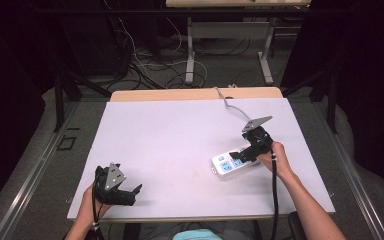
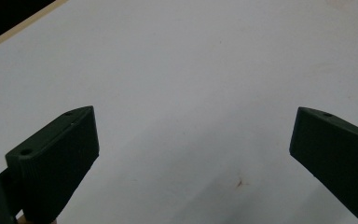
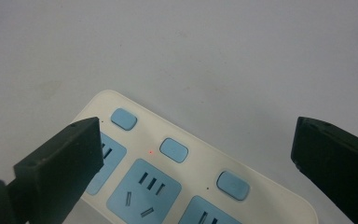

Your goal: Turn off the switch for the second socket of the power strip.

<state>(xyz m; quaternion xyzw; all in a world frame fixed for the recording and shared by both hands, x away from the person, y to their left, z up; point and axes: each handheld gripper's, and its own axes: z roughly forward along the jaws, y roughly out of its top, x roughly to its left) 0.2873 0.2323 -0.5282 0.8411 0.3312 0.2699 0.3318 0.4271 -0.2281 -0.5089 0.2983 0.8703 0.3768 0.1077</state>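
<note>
A white power strip (image 1: 227, 163) with blue sockets and blue switch buttons lies on the right half of the white table top (image 1: 180, 140). My right gripper (image 1: 241, 156) hovers just over it, open, jaws wide apart. In the right gripper view the power strip (image 3: 168, 172) lies below and between the jaws, and a small red light (image 3: 150, 151) glows beside the middle blue button (image 3: 174, 150). My left gripper (image 1: 132, 194) rests near the front left edge, open, with bare table (image 2: 191, 93) between its jaws.
A grey cord (image 1: 230, 104) runs from the strip to the far table edge. Beyond the table are cables on the floor (image 1: 145, 65) and the legs of another desk (image 1: 190, 50). A small brown stain (image 2: 239, 183) marks the surface near the left gripper.
</note>
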